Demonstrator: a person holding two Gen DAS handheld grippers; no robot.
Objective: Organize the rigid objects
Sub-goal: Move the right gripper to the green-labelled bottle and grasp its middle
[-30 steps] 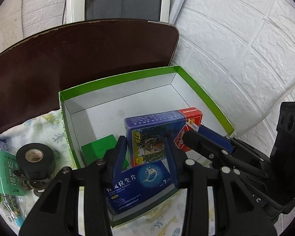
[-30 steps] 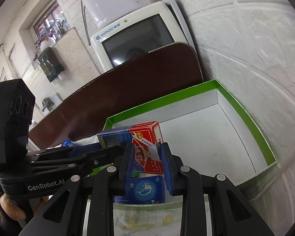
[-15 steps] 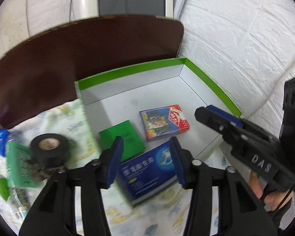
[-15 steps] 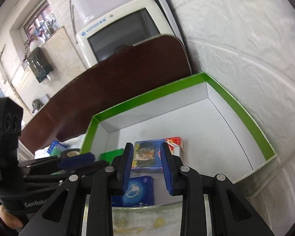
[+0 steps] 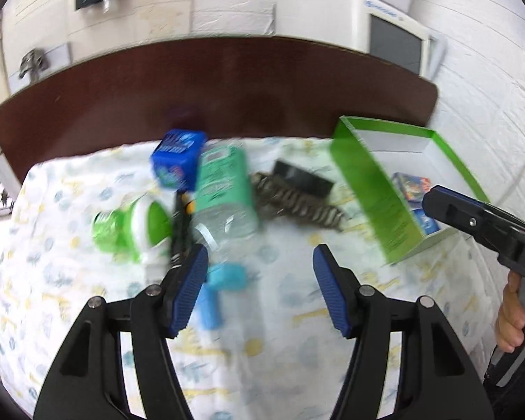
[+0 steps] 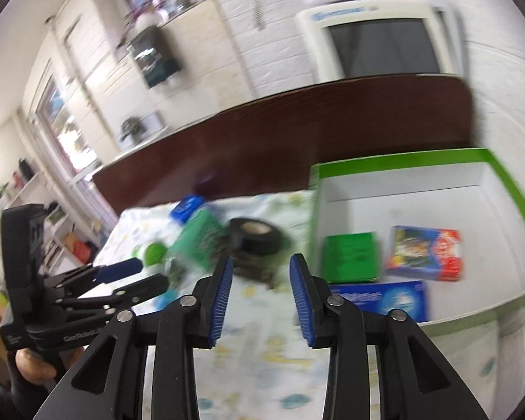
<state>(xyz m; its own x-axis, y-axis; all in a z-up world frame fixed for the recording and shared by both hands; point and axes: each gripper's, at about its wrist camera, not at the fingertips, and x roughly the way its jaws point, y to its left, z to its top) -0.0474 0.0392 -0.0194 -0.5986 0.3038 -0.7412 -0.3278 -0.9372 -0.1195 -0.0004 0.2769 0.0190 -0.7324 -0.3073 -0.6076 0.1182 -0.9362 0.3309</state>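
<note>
Both views are blurred by motion. The green-rimmed box (image 6: 507, 189) stands at the right and holds a blue-red card pack (image 6: 425, 253), a green box (image 6: 350, 257) and a blue medicine box (image 6: 381, 297). My left gripper (image 5: 259, 266) is open and empty above the patterned cloth, just in front of a green-labelled bottle (image 5: 224, 189) and a small light-blue object (image 5: 224, 280). My right gripper (image 6: 260, 276) is open and empty, left of the box (image 5: 374, 189) and in front of the black tape roll (image 6: 255, 236).
On the cloth (image 5: 70, 280) lie a blue cube box (image 5: 178, 157), a green-capped container (image 5: 133, 227), a black pen (image 5: 180, 224) and a dark striped item (image 5: 297, 199). A brown headboard (image 5: 210, 87) and an old monitor (image 6: 381, 42) stand behind. A white wall is at the right.
Both grippers have let go of the boxes, pulled back out of the green-rimmed box and swung left over the cloth. The card pack and blue medicine box now lie in the box.
</note>
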